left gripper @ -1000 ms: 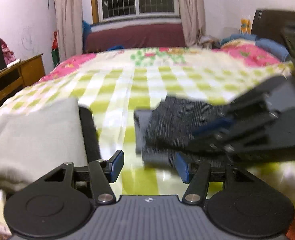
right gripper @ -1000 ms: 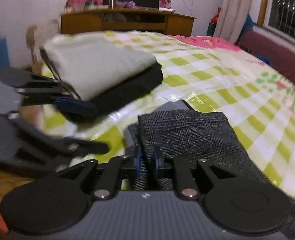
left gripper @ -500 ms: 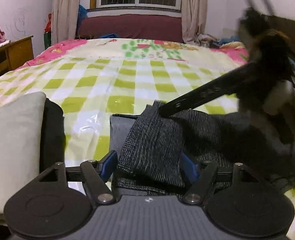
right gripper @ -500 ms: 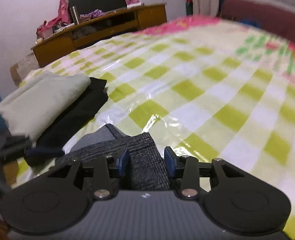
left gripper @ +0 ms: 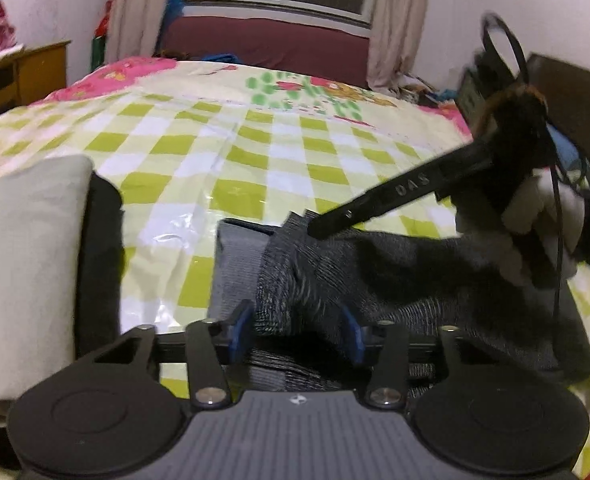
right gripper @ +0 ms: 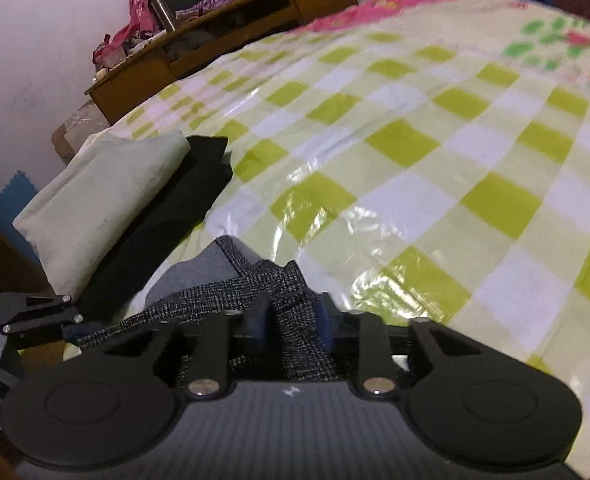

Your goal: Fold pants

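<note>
The bed's green-and-white checked plastic cover (right gripper: 415,148) serves as the work surface, with a cream folded garment stacked on a black one (right gripper: 107,192) at its near edge, apparently finished items kept clear of the work. The grey woven pants (left gripper: 375,264) lie bunched at the near edge just beside that stack, partly lifted for a fold. The left gripper (left gripper: 297,328) has its blue pads apart around a fabric ridge, while the right gripper (right gripper: 291,322) is clamped on a pleat, judged to anchor it.
</note>
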Tool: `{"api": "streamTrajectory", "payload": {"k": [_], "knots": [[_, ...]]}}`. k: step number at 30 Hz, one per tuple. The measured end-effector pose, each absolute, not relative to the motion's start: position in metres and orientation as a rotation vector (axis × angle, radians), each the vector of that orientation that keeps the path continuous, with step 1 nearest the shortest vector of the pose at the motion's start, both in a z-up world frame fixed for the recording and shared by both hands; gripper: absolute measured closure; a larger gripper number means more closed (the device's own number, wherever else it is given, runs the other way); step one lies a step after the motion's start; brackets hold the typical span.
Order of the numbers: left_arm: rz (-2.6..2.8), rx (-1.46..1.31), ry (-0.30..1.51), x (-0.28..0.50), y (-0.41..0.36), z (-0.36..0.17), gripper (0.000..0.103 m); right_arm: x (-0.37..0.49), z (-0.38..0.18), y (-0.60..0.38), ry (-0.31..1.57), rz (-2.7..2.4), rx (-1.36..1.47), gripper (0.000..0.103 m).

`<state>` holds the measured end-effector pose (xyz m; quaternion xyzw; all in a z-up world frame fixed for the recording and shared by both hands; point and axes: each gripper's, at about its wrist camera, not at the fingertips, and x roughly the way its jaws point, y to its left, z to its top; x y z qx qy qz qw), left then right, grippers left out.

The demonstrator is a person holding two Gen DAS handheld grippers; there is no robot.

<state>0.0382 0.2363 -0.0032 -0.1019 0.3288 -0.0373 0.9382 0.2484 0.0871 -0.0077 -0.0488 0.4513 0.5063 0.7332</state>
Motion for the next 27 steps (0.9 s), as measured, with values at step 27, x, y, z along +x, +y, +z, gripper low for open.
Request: {"api": "streamTrajectory", "payload": {"k": [27], "knots": [[0.008, -0.054, 0.736, 0.022, 0.227, -0.002, 0.034, 0.218, 0.015, 0.13, 0.868, 1.118, -0.31, 0.083]]}}
